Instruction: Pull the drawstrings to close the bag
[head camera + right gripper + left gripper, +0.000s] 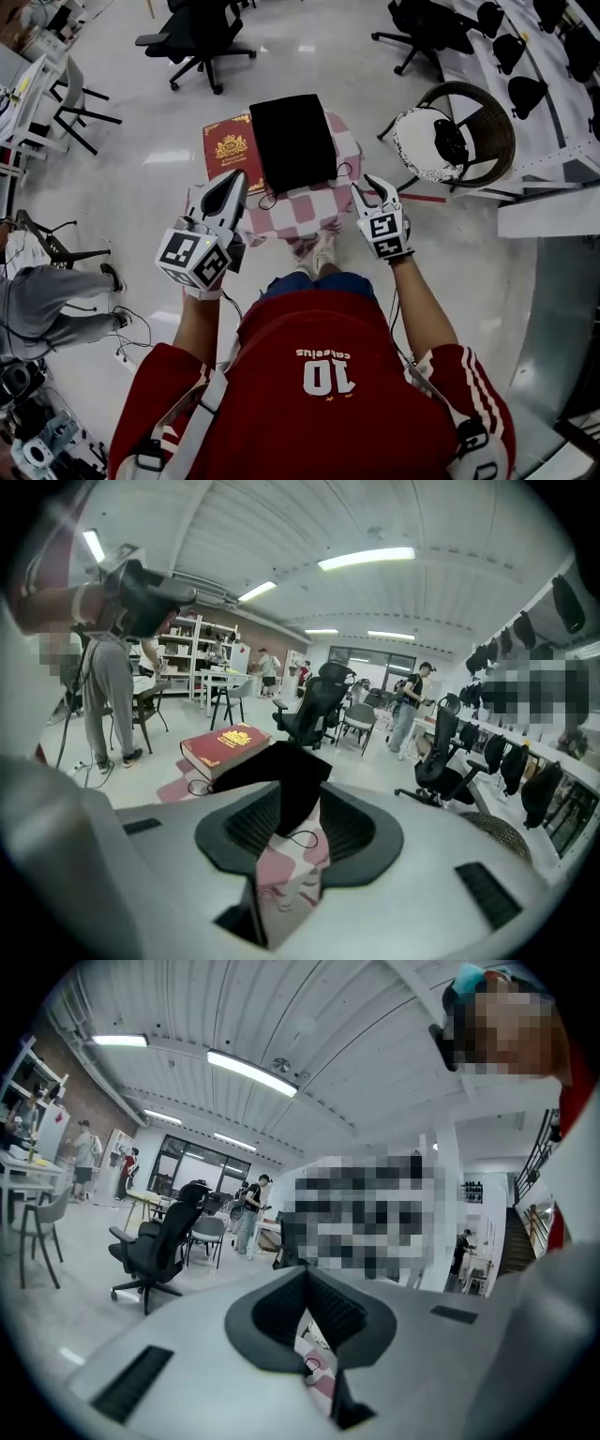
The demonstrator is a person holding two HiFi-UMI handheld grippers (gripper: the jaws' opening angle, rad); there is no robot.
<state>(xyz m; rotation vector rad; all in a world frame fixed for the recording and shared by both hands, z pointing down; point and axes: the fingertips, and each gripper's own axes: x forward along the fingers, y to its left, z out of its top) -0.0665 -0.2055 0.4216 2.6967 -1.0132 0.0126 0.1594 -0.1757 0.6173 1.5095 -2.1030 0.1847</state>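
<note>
A flat black bag (293, 141) lies on a small table draped in a pink-and-white checked cloth (309, 208). Its thin black drawstring (266, 200) loops out at the near left corner, and another loop (346, 171) lies at the right side. My left gripper (231, 191) hovers at the table's near left edge, shut, with nothing seen between its tips. My right gripper (372, 190) is open at the near right corner. In the right gripper view the bag (279, 772) and a cord loop (302, 840) show between the spread jaws (298, 799).
A red book (229, 148) lies left of the bag, partly under it. A round wicker chair (457, 135) stands to the right and black office chairs (195, 39) behind. A seated person's legs (47, 298) and floor cables (127, 337) are at the left.
</note>
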